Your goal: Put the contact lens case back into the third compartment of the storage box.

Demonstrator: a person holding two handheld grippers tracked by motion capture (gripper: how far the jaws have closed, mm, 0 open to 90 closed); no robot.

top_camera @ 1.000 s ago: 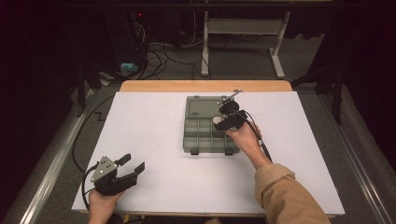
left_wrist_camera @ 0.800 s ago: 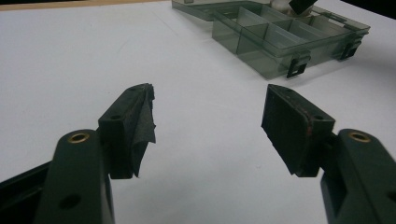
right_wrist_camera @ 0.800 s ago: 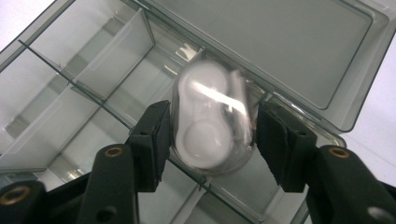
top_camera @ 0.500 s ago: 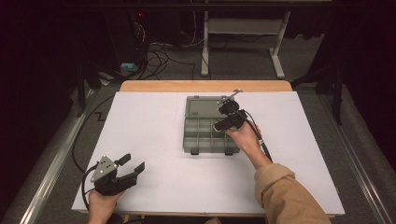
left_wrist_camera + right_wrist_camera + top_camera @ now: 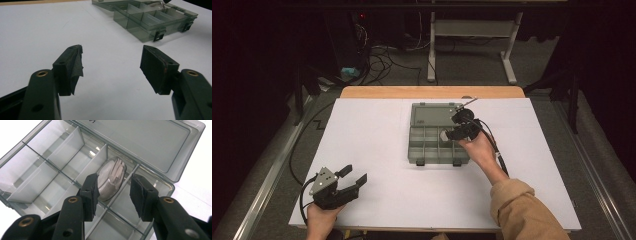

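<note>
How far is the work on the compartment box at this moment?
Done: the compartment box lies open. In hand: the right tool has just been closing around a pale oval object in one compartment, not yet pressing it. Left: gripping it. The left tool waits open.

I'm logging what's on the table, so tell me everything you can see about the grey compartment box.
The compartment box is smoky translucent grey plastic, lying open on the white table with its lid folded flat behind it. Thin dividers split the tray into small compartments. Two dark latches hang on the front wall. One compartment near the lid hinge holds a clear oval piece; the others look empty. The right gripper hovers just above that piece, jaws apart, not pressing it.
</note>
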